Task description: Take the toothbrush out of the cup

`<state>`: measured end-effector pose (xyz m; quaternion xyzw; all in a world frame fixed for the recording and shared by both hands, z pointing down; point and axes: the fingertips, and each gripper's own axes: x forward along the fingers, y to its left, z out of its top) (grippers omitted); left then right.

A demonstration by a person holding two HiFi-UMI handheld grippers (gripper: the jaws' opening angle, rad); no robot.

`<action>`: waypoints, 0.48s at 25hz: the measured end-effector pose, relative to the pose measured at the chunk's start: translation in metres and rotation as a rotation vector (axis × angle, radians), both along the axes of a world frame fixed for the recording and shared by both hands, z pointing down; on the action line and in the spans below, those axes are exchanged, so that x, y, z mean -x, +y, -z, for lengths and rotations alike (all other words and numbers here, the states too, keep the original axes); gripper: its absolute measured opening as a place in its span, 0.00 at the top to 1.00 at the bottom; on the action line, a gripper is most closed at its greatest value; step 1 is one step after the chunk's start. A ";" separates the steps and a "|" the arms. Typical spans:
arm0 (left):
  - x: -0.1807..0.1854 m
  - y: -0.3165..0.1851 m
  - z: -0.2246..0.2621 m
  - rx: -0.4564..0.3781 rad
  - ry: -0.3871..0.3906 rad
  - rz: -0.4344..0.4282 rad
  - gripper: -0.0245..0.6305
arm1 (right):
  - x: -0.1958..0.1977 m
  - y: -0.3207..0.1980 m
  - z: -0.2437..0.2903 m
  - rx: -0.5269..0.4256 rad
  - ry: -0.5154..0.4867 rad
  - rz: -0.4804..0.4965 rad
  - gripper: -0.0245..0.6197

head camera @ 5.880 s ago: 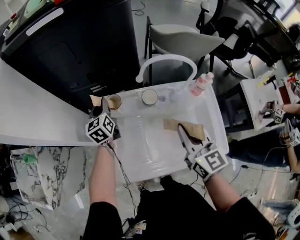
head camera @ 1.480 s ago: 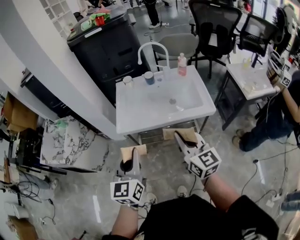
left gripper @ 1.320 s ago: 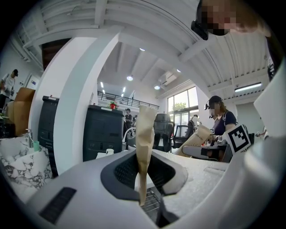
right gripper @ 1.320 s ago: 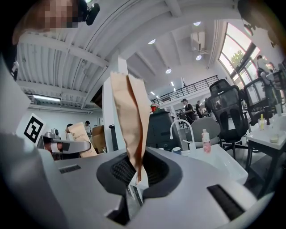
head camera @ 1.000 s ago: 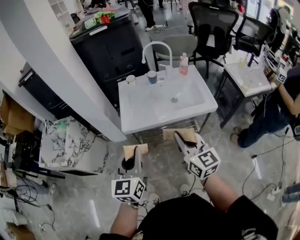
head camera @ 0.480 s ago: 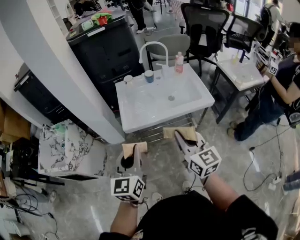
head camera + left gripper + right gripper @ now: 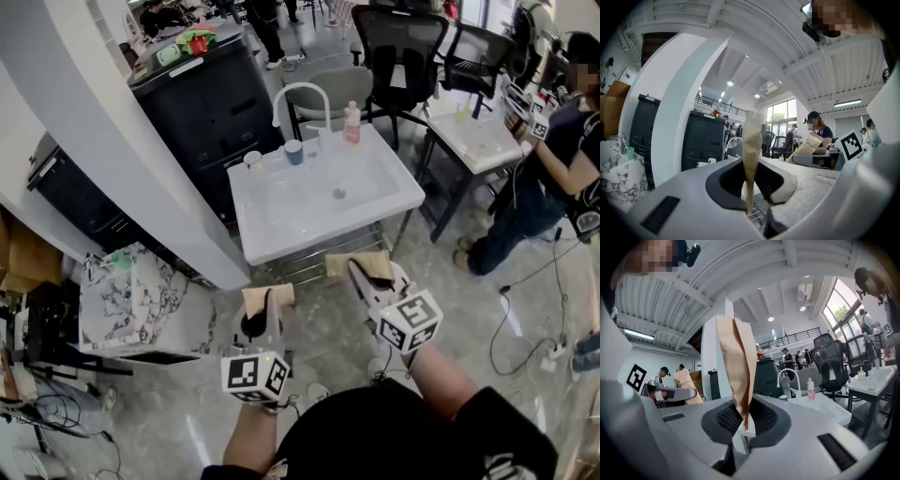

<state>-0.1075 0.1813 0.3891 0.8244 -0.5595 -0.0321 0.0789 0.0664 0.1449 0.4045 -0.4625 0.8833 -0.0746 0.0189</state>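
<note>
A white cup (image 7: 252, 159) and a blue cup (image 7: 293, 151) stand on the back rim of the white sink (image 7: 281, 239), left of the faucet (image 7: 302, 94). I cannot make out a toothbrush at this distance. Both grippers are held level over the floor, well short of the sink. My left gripper (image 7: 267, 296) is shut, its tan pads (image 7: 752, 140) pressed together with nothing between them. Closer to the sink's front edge, my right gripper (image 7: 361, 267) is shut and empty too, pads (image 7: 740, 376) closed. The blue cup (image 7: 783, 398) shows far off in the right gripper view.
A pink bottle (image 7: 352, 124) stands right of the faucet. A black cabinet (image 7: 202, 103) is behind the sink, a white wall (image 7: 112, 159) and a marble-patterned block (image 7: 141, 300) to the left. Office chairs (image 7: 403, 47) and a person at a side table (image 7: 473, 136) are on the right.
Several seconds ago both grippers were over the sink basin; now they are back over the floor. Over the last second the sink has drifted slightly farther off; both grippers stay shut.
</note>
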 end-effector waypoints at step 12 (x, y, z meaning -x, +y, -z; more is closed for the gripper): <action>-0.003 0.004 0.003 -0.012 0.003 0.011 0.90 | -0.004 0.000 0.002 -0.008 -0.003 0.009 0.92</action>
